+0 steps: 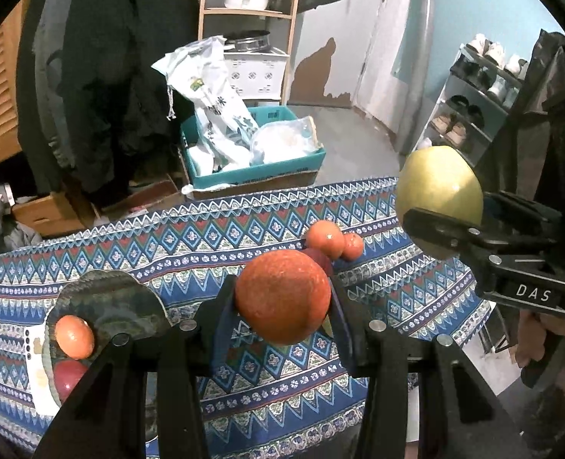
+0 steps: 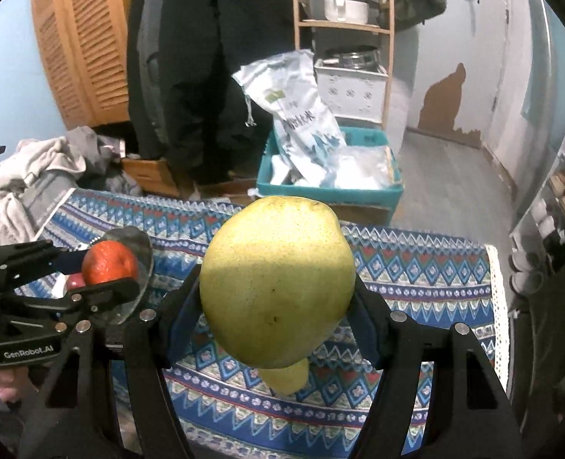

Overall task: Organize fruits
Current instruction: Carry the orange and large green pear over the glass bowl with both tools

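Orange (image 1: 283, 297) pinched aloft in my left jaws; big yellow-green pear (image 2: 277, 281) aloft in my right. Small oranges (image 1: 334, 243) clustered on cloth; orange (image 1: 74, 336) and red apple (image 1: 69, 378) on glass plate (image 1: 129, 306).

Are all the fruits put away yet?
Not yet. A small orange fruit and a red fruit already sit on the glass plate. The left gripper holds a big orange, the right gripper a yellow-green pear. Small orange fruits wait on the patterned cloth.
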The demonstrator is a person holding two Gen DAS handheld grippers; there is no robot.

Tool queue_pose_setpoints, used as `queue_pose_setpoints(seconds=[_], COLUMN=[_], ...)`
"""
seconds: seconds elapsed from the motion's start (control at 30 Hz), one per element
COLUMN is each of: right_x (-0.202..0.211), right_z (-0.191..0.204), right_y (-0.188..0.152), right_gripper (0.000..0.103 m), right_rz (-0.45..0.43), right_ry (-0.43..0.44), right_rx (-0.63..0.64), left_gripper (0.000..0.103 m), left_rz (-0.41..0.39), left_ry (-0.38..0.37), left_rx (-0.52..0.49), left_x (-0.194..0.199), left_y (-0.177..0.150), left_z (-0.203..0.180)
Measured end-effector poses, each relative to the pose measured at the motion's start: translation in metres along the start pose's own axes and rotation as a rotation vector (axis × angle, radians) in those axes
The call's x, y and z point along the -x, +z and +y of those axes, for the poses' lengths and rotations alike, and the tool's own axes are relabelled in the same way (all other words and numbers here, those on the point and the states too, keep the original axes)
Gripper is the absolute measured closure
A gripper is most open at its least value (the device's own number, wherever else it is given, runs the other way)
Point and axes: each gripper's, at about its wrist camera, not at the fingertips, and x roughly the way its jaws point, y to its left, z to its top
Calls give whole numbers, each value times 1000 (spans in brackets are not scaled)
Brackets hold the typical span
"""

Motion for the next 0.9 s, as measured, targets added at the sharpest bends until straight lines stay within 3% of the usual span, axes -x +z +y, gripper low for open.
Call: queue_pose_setpoints(seconds=[0.9], right_x=[-15], right_z=[93], right_y=[37], right_gripper=[33], right_rz=[-23], right_ry=[121], right_rx=[97], left_gripper=[57], left_rz=[-65], left_ry=[71], left_rx=[143], left_x=[45], left_y=[-16], left_z=[79])
